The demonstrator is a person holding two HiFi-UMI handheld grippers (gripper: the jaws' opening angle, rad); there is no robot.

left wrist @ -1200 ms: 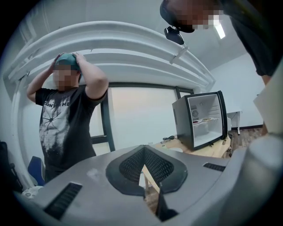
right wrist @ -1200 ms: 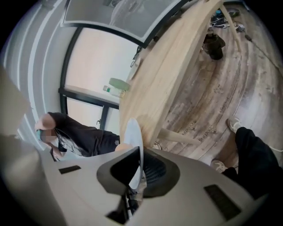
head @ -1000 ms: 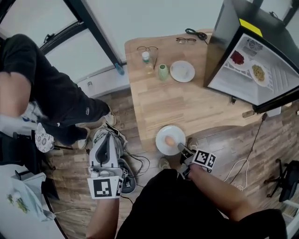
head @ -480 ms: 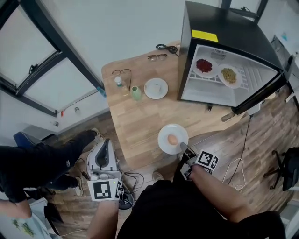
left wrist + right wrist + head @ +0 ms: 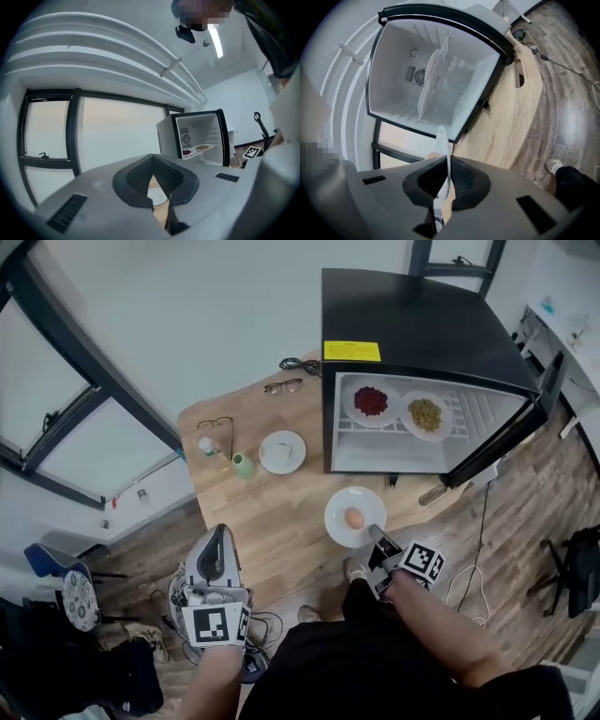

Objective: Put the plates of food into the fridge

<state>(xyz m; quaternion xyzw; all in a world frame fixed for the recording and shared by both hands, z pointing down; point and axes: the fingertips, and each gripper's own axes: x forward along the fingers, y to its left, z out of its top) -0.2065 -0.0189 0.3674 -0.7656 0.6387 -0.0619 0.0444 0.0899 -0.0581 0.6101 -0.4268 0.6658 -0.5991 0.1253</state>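
Egg plate (image 5: 354, 517) is pinched at its rim by my right gripper (image 5: 375, 533); left gripper (image 5: 214, 532) closed, empty. Next I carry it into the fridge (image 5: 412, 315) at one o'clock.

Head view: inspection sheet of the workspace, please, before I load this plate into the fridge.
Surface: wooden table, largely bare near the fridge.
Job's things: open fridge holds red-food plate and yellow-food plate on one shelf; held plate carries a round tan item; table plate sits beside the cup.
Clutter: green cup, small bottle, two pairs of glasses.
Grippers: right hand-held gripper shut on held plate's rim; left hand-held gripper shut, empty.
Cables: black cable on the table's far corner; white cable on the floor.
Surroundings: wood floor, windows, chair.
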